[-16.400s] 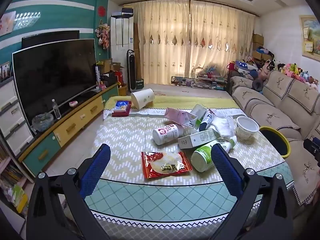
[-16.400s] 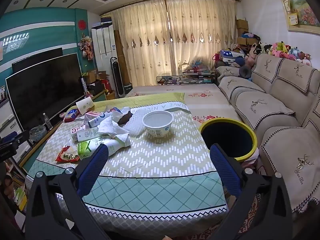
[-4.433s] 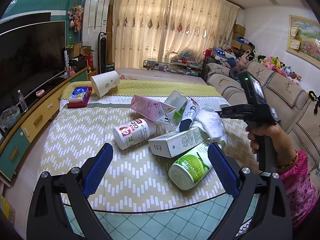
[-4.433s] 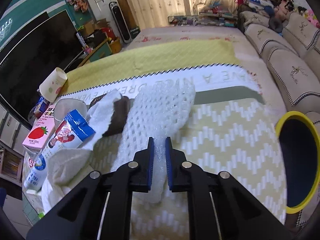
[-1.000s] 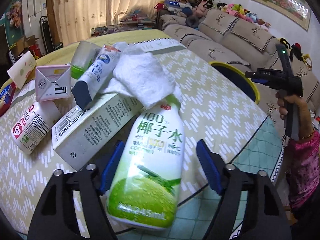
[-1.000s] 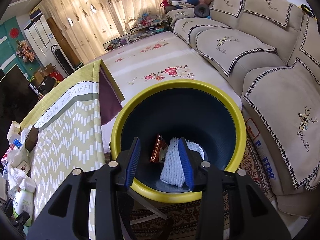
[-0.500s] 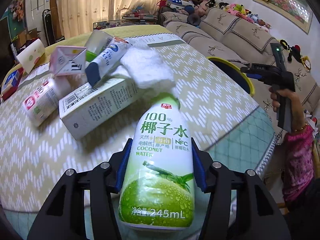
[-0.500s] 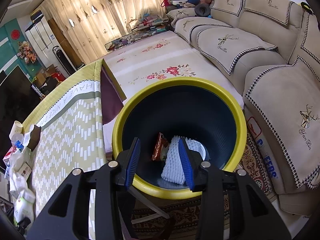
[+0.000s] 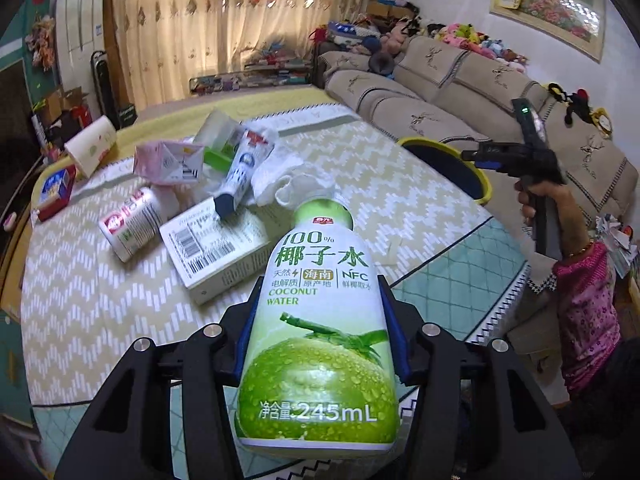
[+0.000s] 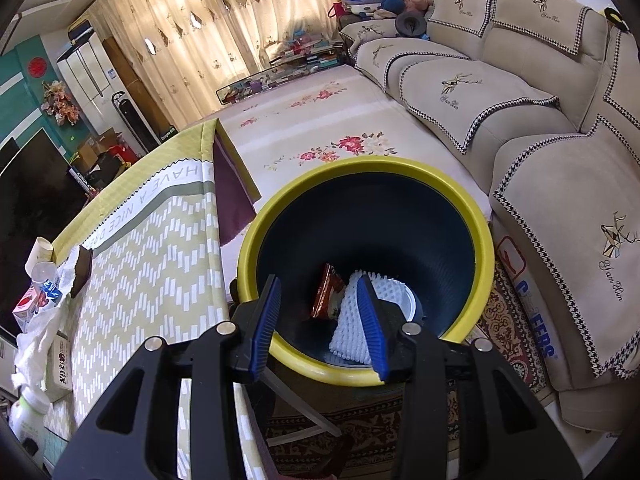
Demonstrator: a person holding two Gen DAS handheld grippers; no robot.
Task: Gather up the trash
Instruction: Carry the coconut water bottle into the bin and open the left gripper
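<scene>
My left gripper [image 9: 320,312] is shut on a green and white coconut water bottle [image 9: 318,320] and holds it above the table's near edge. Behind it on the table lie a white carton box [image 9: 216,248], a small white bottle [image 9: 130,222], a pink carton [image 9: 168,160], a blue and white tube [image 9: 240,168] and crumpled white tissue [image 9: 288,176]. My right gripper [image 10: 320,316] is open and empty above the yellow-rimmed dark bin [image 10: 476,236]. In the bin lie a white foam net [image 10: 352,320] and a red wrapper [image 10: 326,292].
The bin [image 9: 444,152] stands between the table and the beige sofa [image 10: 520,120]. A paper cup [image 9: 92,144] and a blue and red box [image 9: 54,188] lie at the table's far left. The right hand and gripper body [image 9: 532,168] are at right.
My left gripper has lifted the coconut water bottle off the table and pulled back. My right gripper has stayed open over the bin.
</scene>
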